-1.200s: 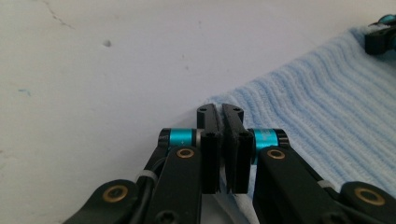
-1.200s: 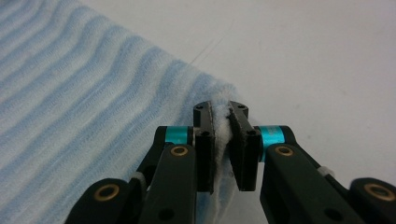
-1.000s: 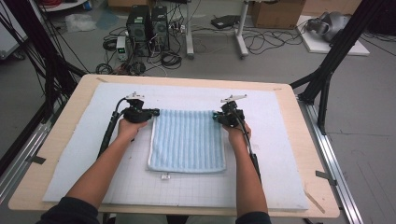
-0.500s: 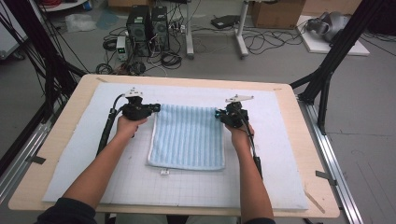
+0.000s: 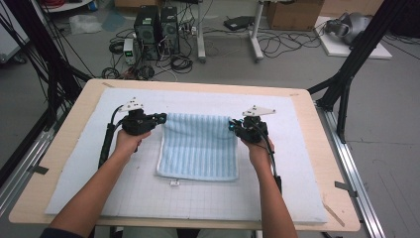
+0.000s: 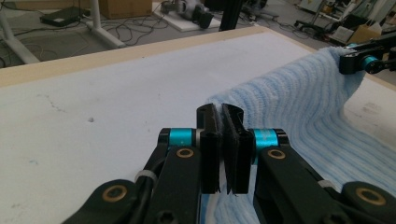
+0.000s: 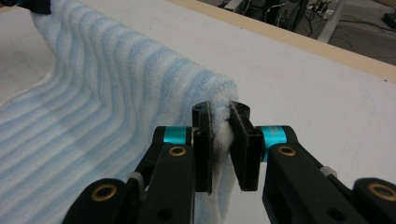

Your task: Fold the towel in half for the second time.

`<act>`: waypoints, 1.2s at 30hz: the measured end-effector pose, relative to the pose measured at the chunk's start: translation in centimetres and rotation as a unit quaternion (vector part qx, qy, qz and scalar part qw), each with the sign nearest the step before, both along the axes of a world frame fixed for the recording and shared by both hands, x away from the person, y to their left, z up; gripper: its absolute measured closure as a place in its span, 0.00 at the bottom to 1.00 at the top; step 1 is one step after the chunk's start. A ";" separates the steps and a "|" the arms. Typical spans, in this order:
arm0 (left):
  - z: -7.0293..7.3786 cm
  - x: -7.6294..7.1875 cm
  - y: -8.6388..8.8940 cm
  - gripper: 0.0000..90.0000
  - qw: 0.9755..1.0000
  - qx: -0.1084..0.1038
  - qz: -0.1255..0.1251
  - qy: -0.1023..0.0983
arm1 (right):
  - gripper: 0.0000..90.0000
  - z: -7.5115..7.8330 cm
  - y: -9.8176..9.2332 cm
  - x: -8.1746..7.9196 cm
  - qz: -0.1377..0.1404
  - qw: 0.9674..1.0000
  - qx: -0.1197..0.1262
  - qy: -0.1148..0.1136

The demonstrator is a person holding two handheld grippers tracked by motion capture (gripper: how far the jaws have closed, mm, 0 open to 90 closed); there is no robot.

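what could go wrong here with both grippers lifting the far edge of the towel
1. The left gripper pinches only a thin bit of the blue towel corner, so it may slip out.
2. The towel sags between the left gripper and the right gripper; uneven pulling could skew the fold.
3. The near edge lies loose on the white mat and may drag.

Two bare forearms reaching forward from the near edge, left gripper (image 5: 159,118) at left with jaws clamped together and pointing right, right gripper (image 5: 232,126) at right with jaws pinched, pointing left, wrists level
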State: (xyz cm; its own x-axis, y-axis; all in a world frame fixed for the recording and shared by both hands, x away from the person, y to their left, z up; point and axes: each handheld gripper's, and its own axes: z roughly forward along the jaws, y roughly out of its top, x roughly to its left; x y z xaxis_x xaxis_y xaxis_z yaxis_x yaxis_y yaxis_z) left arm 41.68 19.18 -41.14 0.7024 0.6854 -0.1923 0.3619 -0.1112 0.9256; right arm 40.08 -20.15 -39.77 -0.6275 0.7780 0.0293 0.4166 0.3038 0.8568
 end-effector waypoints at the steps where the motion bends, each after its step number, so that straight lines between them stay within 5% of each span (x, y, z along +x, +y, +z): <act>1: 0.0 -0.3 0.1 0.95 1.000 0.002 -0.002 0.000 | 0.89 0.0 -0.1 -0.4 0.003 1.000 0.001 -0.002; 6: -0.1 -2.2 0.4 0.95 1.000 -0.002 -0.012 -0.022 | 0.89 0.0 -0.1 -2.1 0.014 1.000 0.005 -0.015; 25: -2.1 -8.2 1.1 0.95 0.999 -0.006 -0.038 -0.036 | 0.90 -1.5 -0.6 -7.6 0.034 0.999 -0.007 -0.017; 36: -3.4 -10.5 1.1 0.95 0.999 0.012 -0.041 -0.021 | 0.91 -2.4 -1.1 -10.3 0.035 0.999 -0.015 -0.011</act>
State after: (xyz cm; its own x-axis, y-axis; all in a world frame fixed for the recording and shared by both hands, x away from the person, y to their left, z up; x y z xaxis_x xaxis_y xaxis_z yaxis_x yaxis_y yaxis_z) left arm 31.21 20.27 -44.56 0.7629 0.6299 -0.1453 0.3116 -0.1613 0.9364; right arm 29.79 -21.23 -42.13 -0.6808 0.7324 -0.0071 0.3751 0.3570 0.8555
